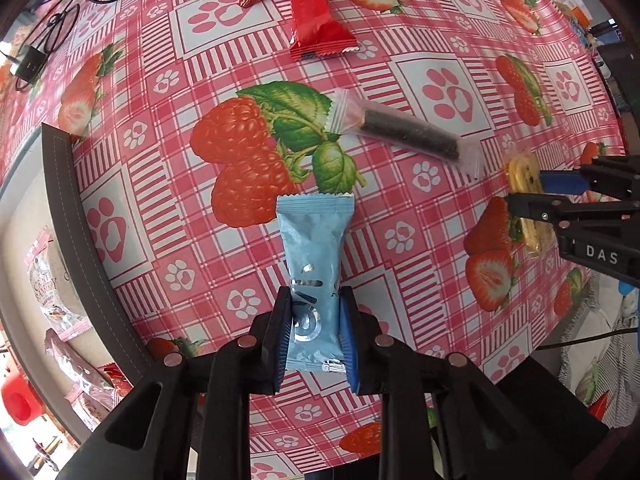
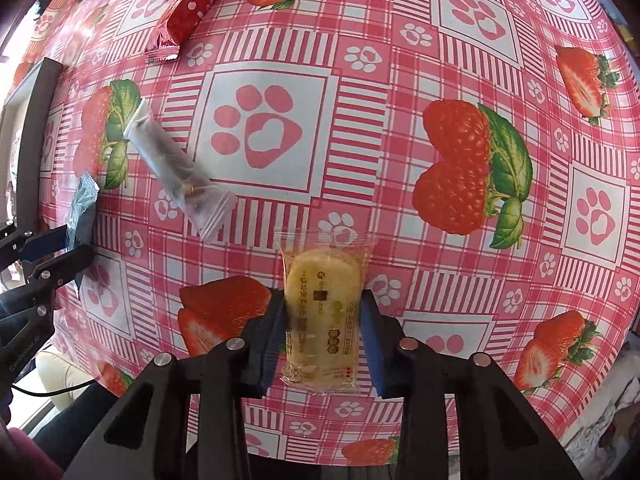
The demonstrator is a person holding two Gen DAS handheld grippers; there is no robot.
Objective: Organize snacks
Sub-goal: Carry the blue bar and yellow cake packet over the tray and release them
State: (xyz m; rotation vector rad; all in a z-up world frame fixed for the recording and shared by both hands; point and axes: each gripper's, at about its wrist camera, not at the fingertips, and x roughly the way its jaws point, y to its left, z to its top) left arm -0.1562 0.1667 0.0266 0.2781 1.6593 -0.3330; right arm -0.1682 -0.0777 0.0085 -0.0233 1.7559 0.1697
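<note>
Two snack packets gripped, one per gripper, over the table (image 1: 400, 92).

The blue packet (image 1: 314, 264) is pinched at its lower half by the left gripper (image 1: 316, 336); the biscuit packet (image 2: 322, 312) is clamped mid-body by the right gripper (image 2: 322, 344). Both are judged light, crinkly, slippery; the biscuit is judged crushable.

Surface under a bright printed cloth

The surface (image 1: 400, 92) wears a glossy pink-and-white checked cloth (image 2: 400, 184) with strawberries, raspberries and paw prints, lit by daylight. Black cables (image 1: 60, 20) lie at its far left corner.
</note>
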